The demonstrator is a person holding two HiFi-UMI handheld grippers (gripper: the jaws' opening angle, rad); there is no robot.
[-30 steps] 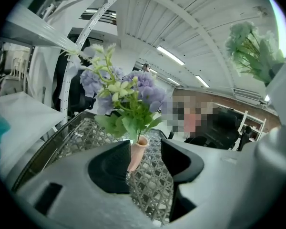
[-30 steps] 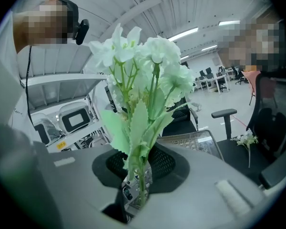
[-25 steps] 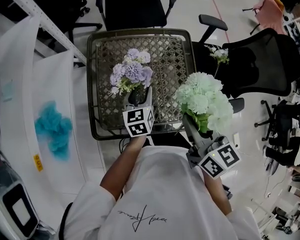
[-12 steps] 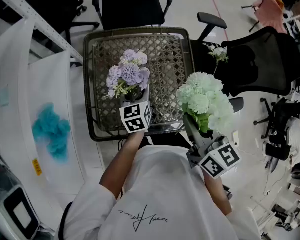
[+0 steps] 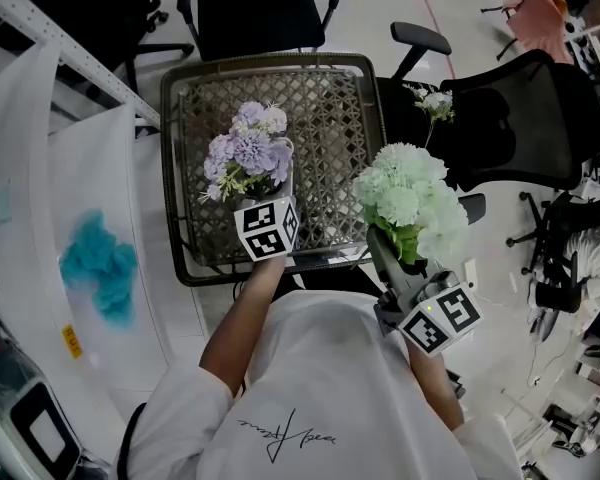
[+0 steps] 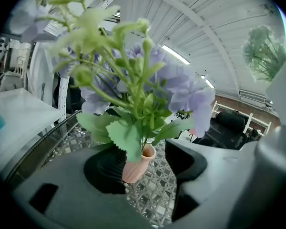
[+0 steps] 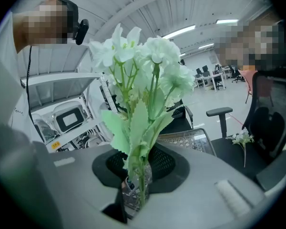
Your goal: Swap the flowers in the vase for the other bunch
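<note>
A lattice-topped table (image 5: 335, 128) lies ahead of both tools as the flower swap stands at its opening step. Largest of the things in play, the pale green-white bunch (image 5: 410, 203) rises straight out of the right tool (image 7: 136, 187), whose jaws are closed on its stems; held off the table's edge on that tool's own side, it looks much as it did a second ago. The change is on the other side: the purple bunch (image 5: 242, 158), a second ago a little ahead of the left tool (image 6: 144, 173), now spreads right over it, the marker cube drawn in under the blooms. The left gripper view shows why: the small terracotta vase (image 6: 138, 165) stands on the table between that tool's jaws, which are apart and not clamped on it, the vase nearer the left jaw with a clear gap to the right one. The purple stems are in the vase yet, so nothing has been exchanged; the approach appears complete, and the next move likely calls for a grip on the vase or the stems, though which cannot be told. A stray white sprig (image 5: 435, 103) lies well beyond the right tool on a black chair (image 5: 520, 118)
</note>
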